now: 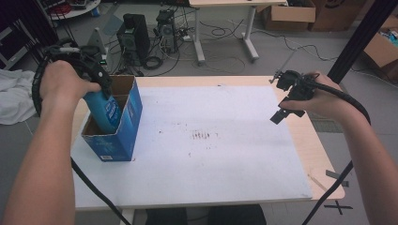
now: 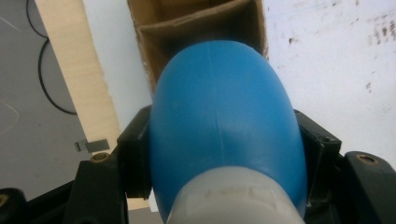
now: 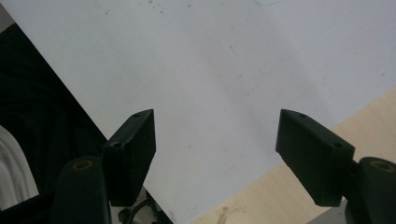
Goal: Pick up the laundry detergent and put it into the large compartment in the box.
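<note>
Blue bottle [image 2: 224, 126] clamped in left tool [image 1: 104, 86], label [image 1: 112, 112] overhead.

White print on the blue bottle [image 1: 105, 110] and the box [image 1: 123, 123] — too blurred to read.

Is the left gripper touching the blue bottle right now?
Touching. In the left gripper view, both black jaws of the left gripper press against the sides of the blue bottle, with no gap, above the cardboard box.
</note>
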Action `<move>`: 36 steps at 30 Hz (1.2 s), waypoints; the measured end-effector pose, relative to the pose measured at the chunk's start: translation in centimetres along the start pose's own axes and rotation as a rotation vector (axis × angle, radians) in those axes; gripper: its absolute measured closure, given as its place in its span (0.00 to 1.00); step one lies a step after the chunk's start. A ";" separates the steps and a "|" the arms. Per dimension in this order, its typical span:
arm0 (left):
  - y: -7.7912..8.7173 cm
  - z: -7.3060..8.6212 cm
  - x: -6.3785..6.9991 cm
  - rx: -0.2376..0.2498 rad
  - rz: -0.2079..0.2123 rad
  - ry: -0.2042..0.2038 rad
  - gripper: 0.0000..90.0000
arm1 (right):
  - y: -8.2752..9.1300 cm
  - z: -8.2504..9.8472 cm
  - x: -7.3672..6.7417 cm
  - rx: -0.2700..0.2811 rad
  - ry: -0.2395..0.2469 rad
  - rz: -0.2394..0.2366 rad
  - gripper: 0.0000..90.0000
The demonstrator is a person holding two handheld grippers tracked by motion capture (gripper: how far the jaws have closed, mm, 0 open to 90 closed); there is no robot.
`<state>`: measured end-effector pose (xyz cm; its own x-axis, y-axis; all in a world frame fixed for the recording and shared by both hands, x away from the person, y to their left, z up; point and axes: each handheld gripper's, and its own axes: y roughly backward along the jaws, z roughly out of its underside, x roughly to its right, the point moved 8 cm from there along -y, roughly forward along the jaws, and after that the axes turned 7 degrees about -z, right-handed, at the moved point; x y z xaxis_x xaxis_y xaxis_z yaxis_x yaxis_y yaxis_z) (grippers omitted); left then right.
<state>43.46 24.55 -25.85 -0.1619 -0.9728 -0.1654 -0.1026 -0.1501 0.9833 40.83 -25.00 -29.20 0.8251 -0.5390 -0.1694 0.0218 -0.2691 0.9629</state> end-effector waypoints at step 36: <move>-8.7 0.8 0.7 -0.087 -0.001 0.008 0.41 | 0.1 0.5 0.4 -0.001 -0.017 0.001 0.32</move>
<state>43.43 25.29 -34.55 -0.1537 -0.9740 -0.1666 -0.0169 -0.1660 0.9860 40.87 -25.65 -29.29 0.8153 -0.5529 -0.1719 0.0216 -0.2677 0.9633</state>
